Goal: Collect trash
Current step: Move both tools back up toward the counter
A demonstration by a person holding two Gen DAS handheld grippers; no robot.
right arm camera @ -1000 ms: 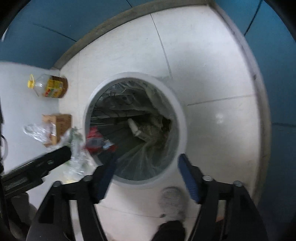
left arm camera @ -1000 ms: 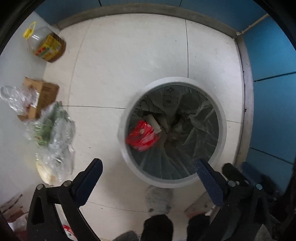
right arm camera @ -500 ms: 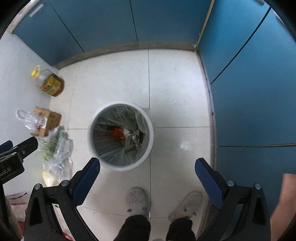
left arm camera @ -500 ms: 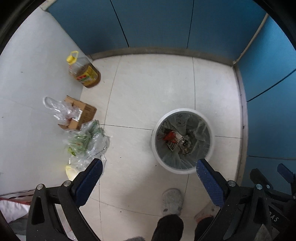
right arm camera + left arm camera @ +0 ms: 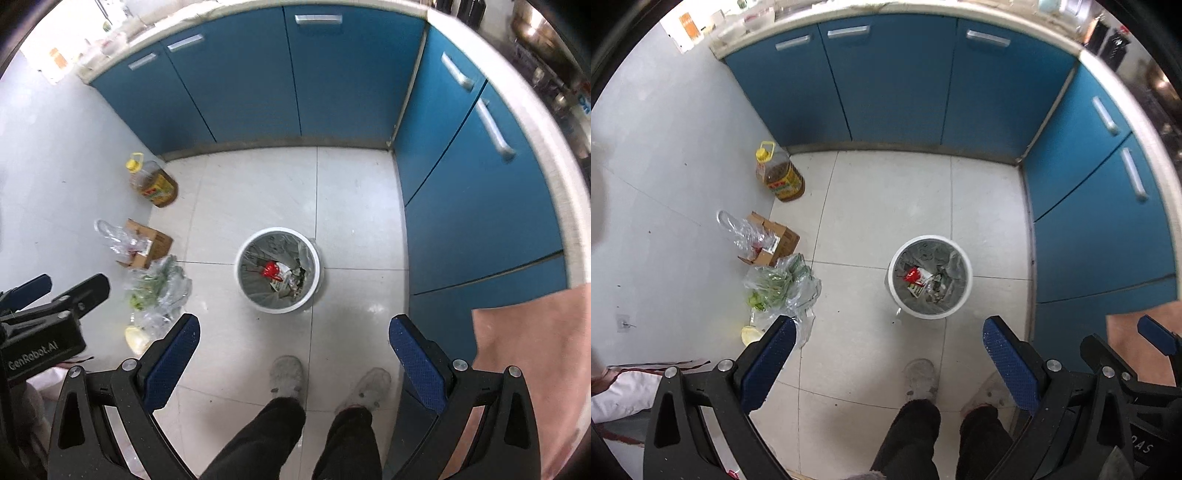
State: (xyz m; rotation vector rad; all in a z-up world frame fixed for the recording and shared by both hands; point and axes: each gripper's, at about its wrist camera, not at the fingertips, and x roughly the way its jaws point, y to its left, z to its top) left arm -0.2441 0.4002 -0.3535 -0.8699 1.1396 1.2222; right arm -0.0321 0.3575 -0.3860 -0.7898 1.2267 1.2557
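Observation:
A white round trash bin (image 5: 964, 291) with a clear liner stands on the tiled floor; it also shows in the right wrist view (image 5: 314, 284). Inside lie a red wrapper (image 5: 911, 275) and paper scraps; the wrapper also shows in the right wrist view (image 5: 270, 269). My left gripper (image 5: 886, 338) is open and empty, high above the floor. My right gripper (image 5: 294, 336) is open and empty, also high above the bin. The right gripper shows at the right edge of the left wrist view (image 5: 1126, 350), and the left gripper at the left of the right wrist view (image 5: 55, 299).
By the left wall stand an oil bottle (image 5: 780, 173), a cardboard box (image 5: 775, 240) with a clear bag, and a plastic bag of greens (image 5: 779, 284). Blue cabinets (image 5: 897, 85) line the back and right. The person's feet (image 5: 288, 374) stand below the bin.
Both grippers have risen far up from just above the bin's mouth. The red wrapper that was falling at the rim now lies inside the bin.

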